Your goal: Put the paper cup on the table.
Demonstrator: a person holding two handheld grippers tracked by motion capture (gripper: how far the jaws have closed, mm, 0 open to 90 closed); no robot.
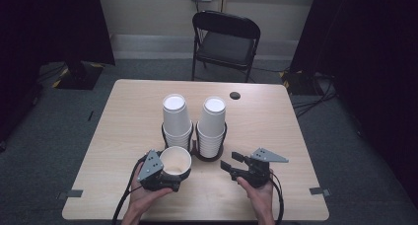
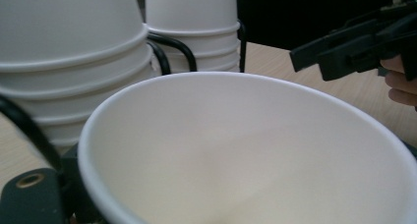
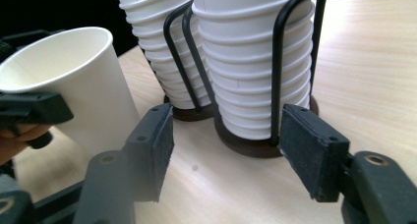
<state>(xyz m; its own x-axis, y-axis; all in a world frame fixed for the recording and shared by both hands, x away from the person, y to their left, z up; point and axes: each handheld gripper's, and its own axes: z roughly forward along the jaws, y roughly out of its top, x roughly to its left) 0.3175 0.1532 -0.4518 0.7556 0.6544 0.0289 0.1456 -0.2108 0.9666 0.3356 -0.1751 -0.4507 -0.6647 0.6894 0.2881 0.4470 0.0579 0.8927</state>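
Note:
A single white paper cup [image 1: 176, 159] stands mouth up near the table's front, left of centre. My left gripper [image 1: 173, 176] is shut on its near rim and wall. In the left gripper view the cup's [image 2: 246, 150] open mouth is close up. Behind it, two stacks of upside-down white cups stand in black wire holders: the left stack [image 1: 176, 117] and the right stack [image 1: 212, 121]. My right gripper [image 1: 230, 161] is open in front of the right stack [image 3: 255, 62], its pads [image 3: 157, 145] apart with bare table between them. The held cup [image 3: 93, 86] is to its left.
The light wooden table [image 1: 276, 131] has a small round black hole [image 1: 234, 95] near its far edge. A black folding chair [image 1: 226, 40] stands beyond the table. Dark curtains hang at both sides, with cables on the grey floor.

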